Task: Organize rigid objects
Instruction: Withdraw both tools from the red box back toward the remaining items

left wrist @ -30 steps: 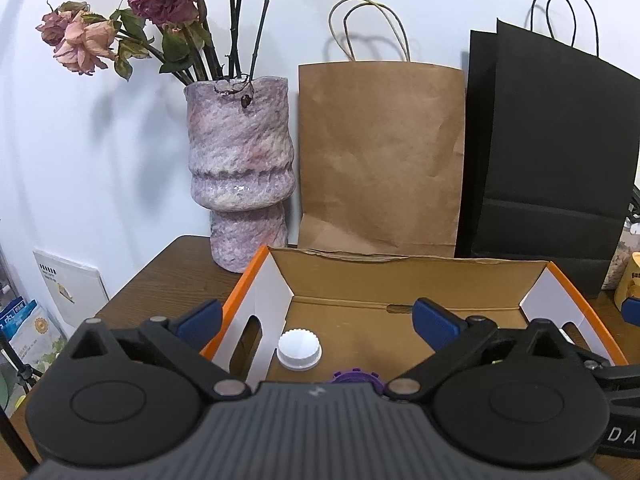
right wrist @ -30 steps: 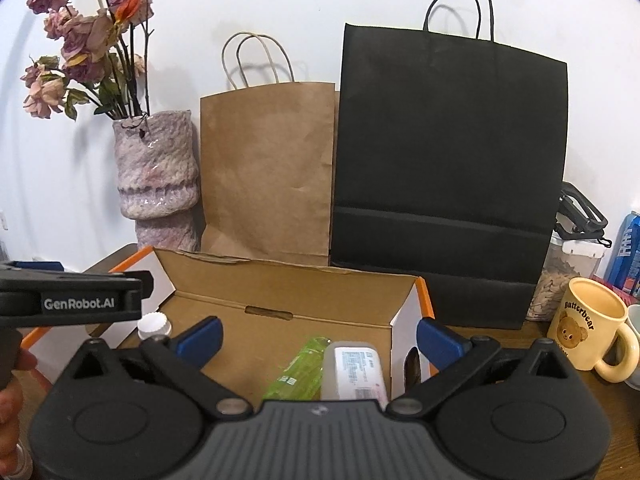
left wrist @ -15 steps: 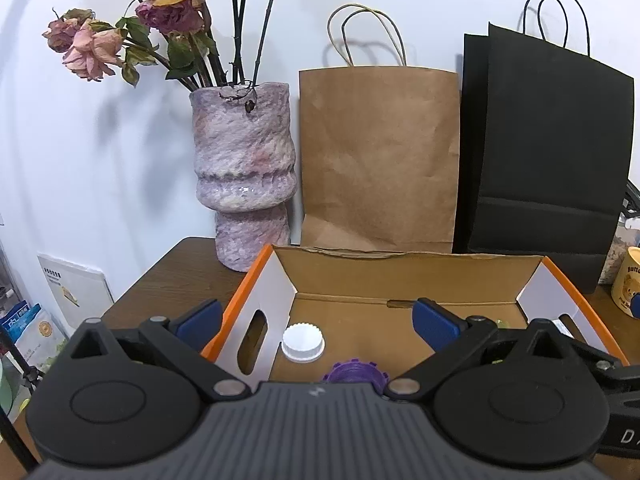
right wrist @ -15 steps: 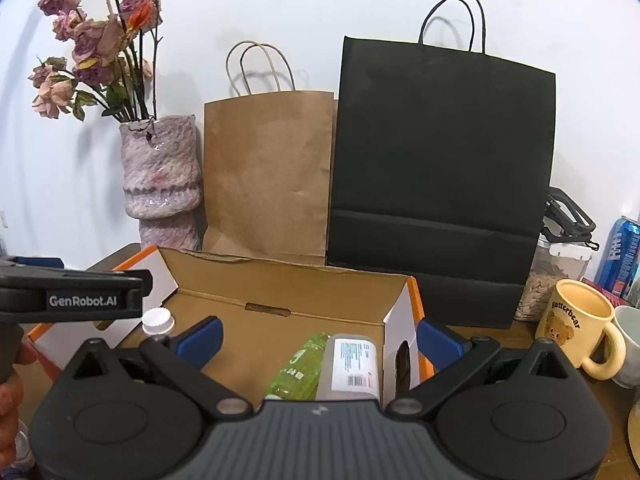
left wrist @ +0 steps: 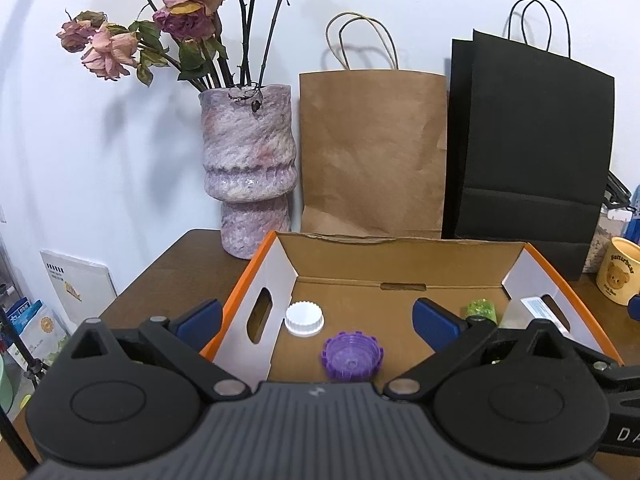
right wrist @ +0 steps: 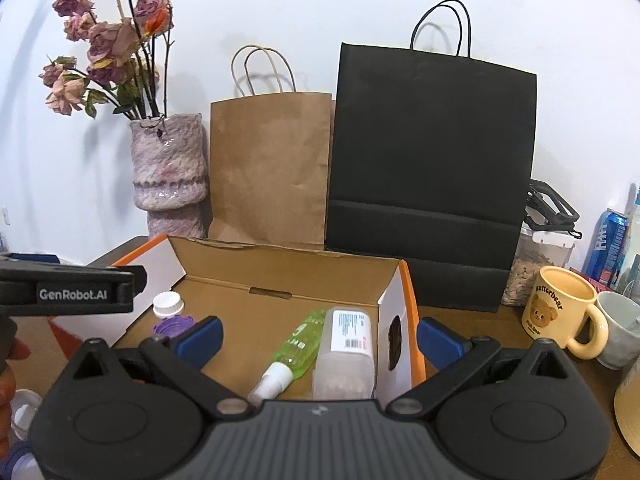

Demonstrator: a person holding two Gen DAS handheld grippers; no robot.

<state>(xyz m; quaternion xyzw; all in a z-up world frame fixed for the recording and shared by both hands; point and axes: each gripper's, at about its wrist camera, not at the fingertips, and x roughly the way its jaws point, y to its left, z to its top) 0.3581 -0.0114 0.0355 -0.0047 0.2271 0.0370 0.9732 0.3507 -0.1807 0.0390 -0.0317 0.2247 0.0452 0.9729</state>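
Observation:
An open cardboard box [left wrist: 400, 268] with orange edges sits on the brown table. Inside at its left end stand a white-capped bottle [left wrist: 304, 319] and a purple-capped bottle [left wrist: 352, 356]. At the right end lie a green spray bottle [right wrist: 298, 344] and a frosted bottle with a white label [right wrist: 348, 352]. My left gripper [left wrist: 318, 318] hangs open above the box's near left side, nothing between its blue pads. My right gripper [right wrist: 318, 338] is open above the near right side, over the two lying bottles. The left gripper's body [right wrist: 68, 290] shows at the left of the right wrist view.
Behind the box stand a pink vase of dried roses [left wrist: 248, 168], a brown paper bag [left wrist: 372, 152] and a black paper bag [left wrist: 532, 152]. To the right are a yellow bear mug [right wrist: 560, 312], a white mug [right wrist: 620, 332], a jar [right wrist: 540, 264] and a blue can [right wrist: 610, 240].
Both grippers have risen and pulled back, so more of the box floor shows; the purple-capped bottle and the lying bottles are now fully in view. Both stay open and empty.

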